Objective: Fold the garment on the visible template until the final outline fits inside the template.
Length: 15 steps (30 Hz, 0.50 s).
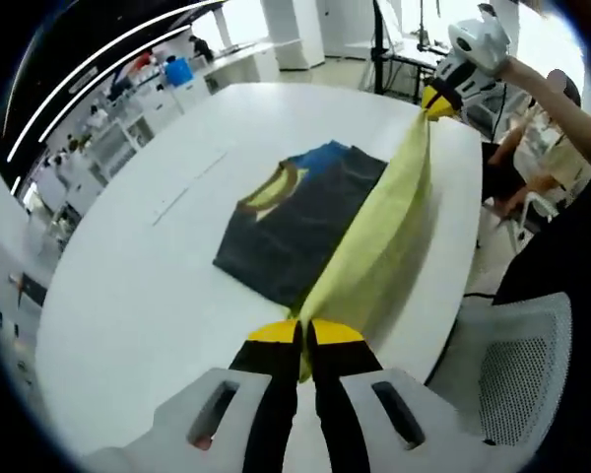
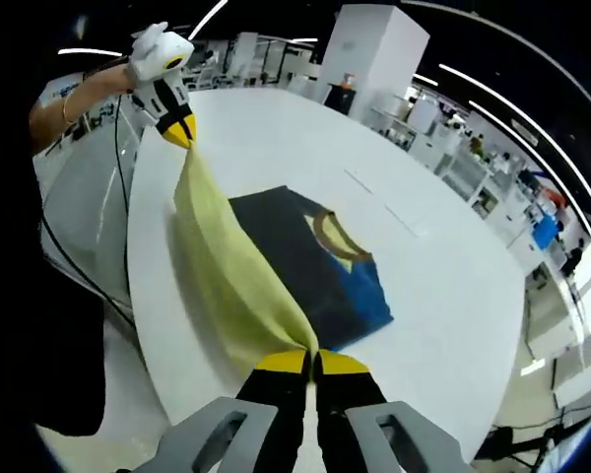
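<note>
Mid-fold: both grippers, left and right, have jaws clenched on the garment's yellow flap, lifted above the worktop, fold unfinished.

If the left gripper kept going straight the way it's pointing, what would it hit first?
Probably the yellow garment panel that the left gripper is already clamping, stretched ahead toward the right gripper. Depth is unclear.

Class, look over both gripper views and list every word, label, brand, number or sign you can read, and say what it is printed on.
No readable text in either view.
Dark blue folded garment with a yellow collar: no legible print or label.
Pale yellow cloth flap held by both tools: plain.
White table: faint marks, too blurred to read.
Background shelves: too small to read.
</note>
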Motion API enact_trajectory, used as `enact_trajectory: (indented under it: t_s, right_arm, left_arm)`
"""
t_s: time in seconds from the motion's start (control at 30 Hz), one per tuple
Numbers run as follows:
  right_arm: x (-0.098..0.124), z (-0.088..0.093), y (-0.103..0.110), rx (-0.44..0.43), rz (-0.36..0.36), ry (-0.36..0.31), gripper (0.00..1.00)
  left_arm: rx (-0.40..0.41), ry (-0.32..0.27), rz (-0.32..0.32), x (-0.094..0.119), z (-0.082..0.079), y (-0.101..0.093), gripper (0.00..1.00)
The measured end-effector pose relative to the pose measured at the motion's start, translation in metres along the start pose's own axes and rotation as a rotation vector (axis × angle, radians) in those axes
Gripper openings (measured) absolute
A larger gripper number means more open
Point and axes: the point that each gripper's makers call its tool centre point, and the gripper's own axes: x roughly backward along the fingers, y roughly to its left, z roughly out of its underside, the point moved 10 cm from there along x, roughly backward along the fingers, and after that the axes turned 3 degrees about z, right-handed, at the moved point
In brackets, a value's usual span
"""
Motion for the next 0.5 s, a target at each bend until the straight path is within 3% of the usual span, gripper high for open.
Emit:
enact_trajectory:
  t_s: [0.1,0.2,0.33,0.5]
  right_arm:
    - [-0.003,-0.004,-0.005,-0.004,0.022,-0.005,0.00]
    - [-0.006,-0.007,-0.011,-0.003,0.047,-0.004,0.00]
    - [-0.007,-0.012,-0.020,-0.043,0.076,-0.027,0.00]
    - [-0.008,-0.019,-0.031,-0.066,0.118,-0.044,0.00]
  left_arm:
    - [-0.001,-0.023,-0.029,0.000,-0.005,0.006,0.01]
    - [-0.035,-0.088,-0.083,-0.001,-0.013,0.014,0.01]
    - [-0.029,-0.082,-0.101,-0.003,-0.017,0.020,0.01]
    - [-0.027,-0.130,-0.147,-0.002,-0.029,0.031,0.01]
